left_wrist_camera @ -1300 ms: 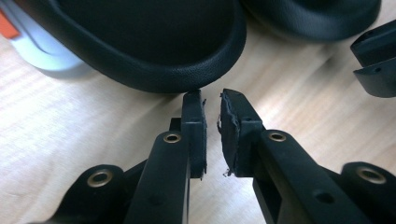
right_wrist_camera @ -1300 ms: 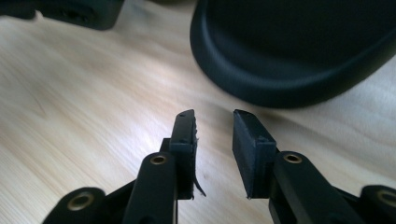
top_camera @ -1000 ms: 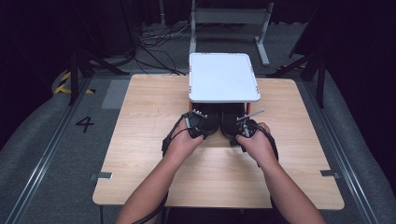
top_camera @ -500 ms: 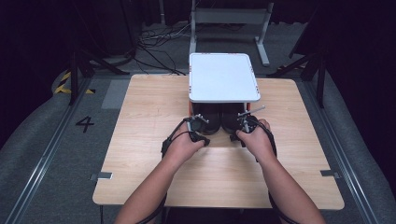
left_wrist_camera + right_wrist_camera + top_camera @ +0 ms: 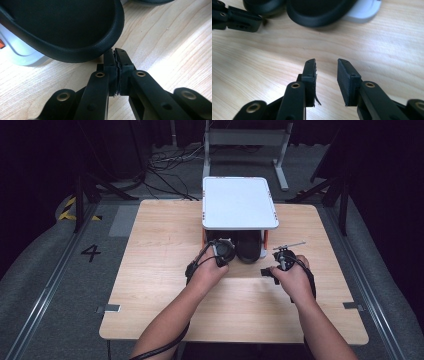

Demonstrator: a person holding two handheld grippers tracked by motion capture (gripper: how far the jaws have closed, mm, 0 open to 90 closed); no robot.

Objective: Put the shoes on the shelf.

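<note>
Left hand-held gripper (image 5: 116, 58): jaws pressed together w/ nothing between, tips just under the rim of a black shoe (image 5: 62, 27). Right hand-held gripper (image 5: 325, 67): jaws apart, narrow gap, holding nothing, over bare bench (image 5: 387, 45). In high view, two black shoes (image 5: 248, 247) sit side by side under a white raised platform (image 5: 239, 202) mid-bench, right hand (image 5: 295, 280) off to the side.

Grey carpet floor (image 5: 60, 285), floor cables (image 5: 165, 162), dark surroundings.
</note>
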